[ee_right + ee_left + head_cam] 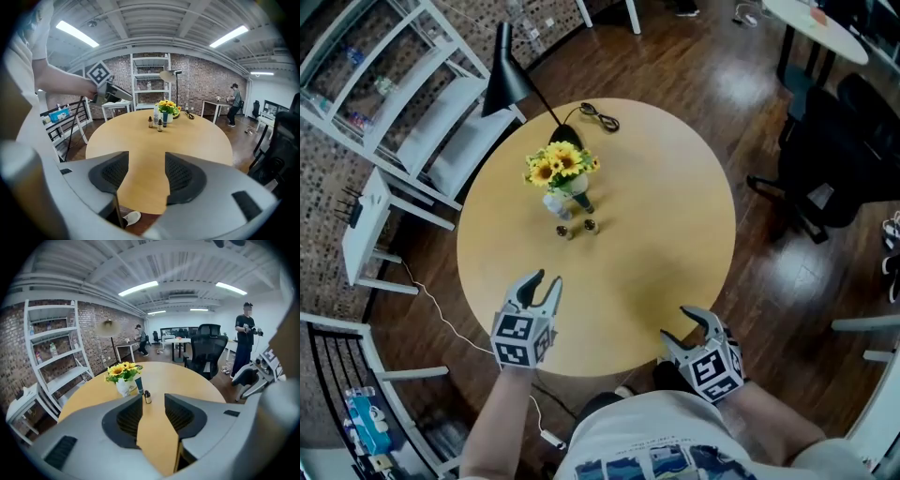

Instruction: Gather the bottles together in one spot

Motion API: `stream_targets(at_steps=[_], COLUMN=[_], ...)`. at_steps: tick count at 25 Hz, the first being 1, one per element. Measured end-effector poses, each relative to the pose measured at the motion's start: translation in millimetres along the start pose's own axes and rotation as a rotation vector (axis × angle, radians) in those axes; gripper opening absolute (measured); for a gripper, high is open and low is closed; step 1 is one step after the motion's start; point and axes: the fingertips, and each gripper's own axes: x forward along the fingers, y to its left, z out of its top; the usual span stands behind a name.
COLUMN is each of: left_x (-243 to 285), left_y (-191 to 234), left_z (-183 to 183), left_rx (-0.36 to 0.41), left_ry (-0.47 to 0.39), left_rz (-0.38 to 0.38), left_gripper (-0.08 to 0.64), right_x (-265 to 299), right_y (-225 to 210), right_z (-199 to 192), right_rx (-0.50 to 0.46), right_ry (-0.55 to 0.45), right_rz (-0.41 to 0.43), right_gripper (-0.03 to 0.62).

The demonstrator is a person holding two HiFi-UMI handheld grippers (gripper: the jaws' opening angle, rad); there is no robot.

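On the round wooden table [666, 234], two small dark dropper bottles [565, 231] [591, 225] stand close together in front of a vase of sunflowers [561, 167]. A teal tube [582, 201] and a white bottle [553, 203] stand right by the vase. My left gripper [546, 281] hovers open and empty over the table's near left, pointing at the group; along its jaws I see one dark bottle [147, 397] and the teal tube [139, 385]. My right gripper [682, 323] is open and empty at the near edge. From there both dark bottles [150, 122] [160, 125] show far off.
A black floor lamp [508, 80] leans over the table's far left, and a black cable [600, 117] lies on the far side. White shelving [384, 84] stands at the left and a black office chair [830, 169] at the right. A person [244, 338] stands further off.
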Motion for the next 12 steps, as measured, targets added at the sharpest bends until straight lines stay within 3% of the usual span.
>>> stream_targets(at_steps=[6, 12], left_x=[-110.0, -215.9], left_y=[-17.8, -31.0], left_z=[-70.1, -136.1], left_rx=[-0.172, -0.272], left_ry=[-0.117, -0.193], left_rz=[0.009, 0.033], left_gripper=[0.152, 0.152], right_x=[-10.9, -50.1], right_y=[36.8, 123.7], right_z=[12.9, 24.6], right_rx=[-0.030, 0.030], right_ry=[-0.008, -0.072], right_rz=[-0.062, -0.092], right_gripper=[0.268, 0.268])
